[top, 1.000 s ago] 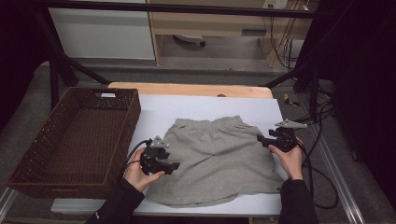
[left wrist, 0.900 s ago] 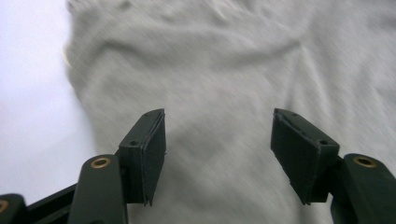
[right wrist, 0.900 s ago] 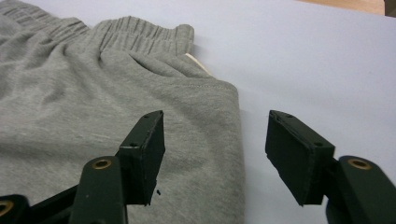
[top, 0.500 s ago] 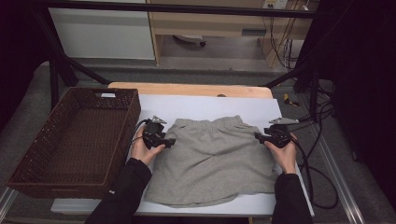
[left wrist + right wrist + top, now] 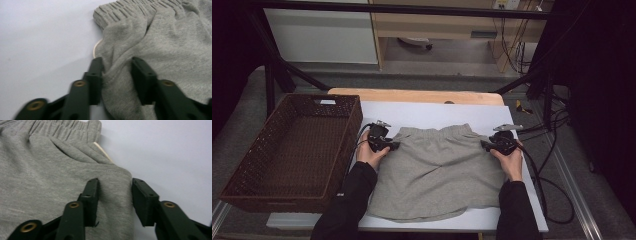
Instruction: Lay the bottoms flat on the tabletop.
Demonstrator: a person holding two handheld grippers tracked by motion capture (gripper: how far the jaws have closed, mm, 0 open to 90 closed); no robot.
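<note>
A white table (image 5: 432,116) carries a pair of grey shorts (image 5: 439,175), spread flat across its middle with the elastic waistband at the far side and the leg hems toward the near edge. To the left of the table stands a dark brown woven basket (image 5: 242,167), its right wall close beside the shorts' left side. The person's dark-sleeved forearms come in from the near edge, one to each side of the garment. The left gripper (image 5: 391,145) sits at the shorts' left edge just below the waistband; its jaws have just been closing, and in the left gripper view a bunched fold of the grey cloth (image 5: 117,85) stands gathered between them, pressed from both sides. The right gripper (image 5: 484,145) is at the right edge just below the waistband; its jaws have likewise been closing, and the right gripper view shows the stitched side seam (image 5: 115,195) lying between them with the cloth flat and the jaws not yet pinching it.
</note>
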